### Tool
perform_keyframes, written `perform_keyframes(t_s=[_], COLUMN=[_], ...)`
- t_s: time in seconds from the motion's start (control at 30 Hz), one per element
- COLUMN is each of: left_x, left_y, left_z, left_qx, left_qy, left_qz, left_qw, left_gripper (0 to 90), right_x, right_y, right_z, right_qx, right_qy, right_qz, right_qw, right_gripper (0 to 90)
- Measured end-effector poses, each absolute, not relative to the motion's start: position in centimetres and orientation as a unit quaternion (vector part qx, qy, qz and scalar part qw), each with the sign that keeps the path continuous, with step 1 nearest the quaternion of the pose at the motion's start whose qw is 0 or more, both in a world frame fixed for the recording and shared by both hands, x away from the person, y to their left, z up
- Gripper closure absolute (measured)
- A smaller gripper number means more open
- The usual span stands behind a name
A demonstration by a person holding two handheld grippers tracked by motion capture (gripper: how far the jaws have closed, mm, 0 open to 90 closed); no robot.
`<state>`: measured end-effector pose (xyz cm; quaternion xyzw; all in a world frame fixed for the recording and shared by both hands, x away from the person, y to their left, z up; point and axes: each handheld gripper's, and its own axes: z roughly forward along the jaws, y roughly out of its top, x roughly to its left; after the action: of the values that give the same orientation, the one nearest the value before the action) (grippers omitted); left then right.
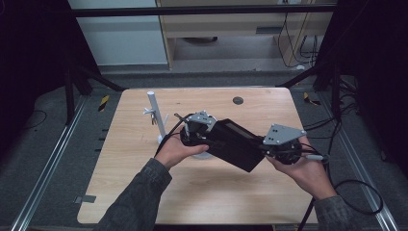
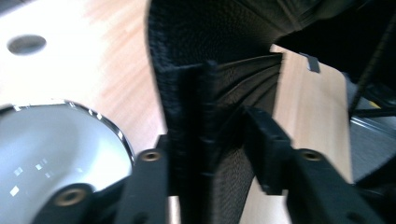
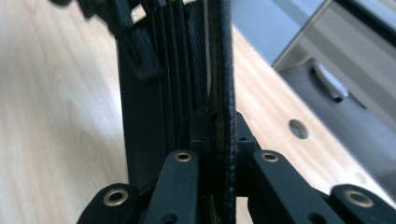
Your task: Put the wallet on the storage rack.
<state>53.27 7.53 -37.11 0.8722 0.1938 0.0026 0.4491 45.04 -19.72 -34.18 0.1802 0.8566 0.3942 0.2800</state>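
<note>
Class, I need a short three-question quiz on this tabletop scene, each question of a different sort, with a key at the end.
1. True or false: the black pouch lies flat on the wooden table, with nothing gripping it.
2. Which tongs pinch the stitched edge of the pouch? A) right tongs B) neither
3. Fill in: the shiny bowl in the left gripper view sits beside the ___ tongs.

Key: 1 false, since it is held up between both tongs; 2 A; 3 left, whose jaws have a fold of the pouch between them.
</note>
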Motion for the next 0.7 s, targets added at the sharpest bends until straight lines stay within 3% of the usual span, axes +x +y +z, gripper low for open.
perform_keyframes(t_s=[0.1,0.23,0.27,0.3,0.33,0.4,0.43,0.6,0.7], left_x=[52.7,51.7,51.2,51.2,51.0,50.9,50.9,50.9,51.1], left_y=[7.7,7.3,7.2,7.2,7.2,7.4,7.5,7.8,8.1], left_z=[-36.3,-34.5,-33.3,-33.3,-32.7,-31.6,-31.1,-29.3,-28.6], left_qx=[0.868,0.873,0.879,0.879,0.883,0.888,0.889,0.901,0.902], left_qy=[0.198,0.205,0.207,0.207,0.209,0.211,0.214,0.223,0.227], left_qz=[0.007,0.032,0.054,0.054,0.063,0.073,0.078,0.101,0.101], left_qw=[0.456,0.442,0.426,0.426,0.416,0.403,0.397,0.359,0.353], left_gripper=[78.8,79.6,79.7,79.7,79.7,79.7,79.7,79.7,79.7], right_x=[45.0,44.9,44.4,44.4,43.9,43.5,43.5,44.3,45.7], right_y=[-20.0,-20.2,-20.1,-20.1,-20.1,-20.3,-20.3,-21.7,-22.7], right_z=[-35.4,-37.1,-37.9,-37.9,-38.8,-40.0,-40.0,-44.3,-46.0], right_qx=[0.184,0.193,0.191,0.191,0.193,0.206,0.206,0.293,0.368], right_qy=[0.861,0.858,0.855,0.855,0.854,0.853,0.853,0.831,0.806], right_qz=[0.381,0.391,0.401,0.401,0.409,0.418,0.418,0.423,0.408], right_qw=[0.281,0.270,0.268,0.268,0.257,0.235,0.235,0.213,0.221], right_gripper=[82.7,80.0,70.5,70.5,54.6,43.3,43.3,17.3,13.9])
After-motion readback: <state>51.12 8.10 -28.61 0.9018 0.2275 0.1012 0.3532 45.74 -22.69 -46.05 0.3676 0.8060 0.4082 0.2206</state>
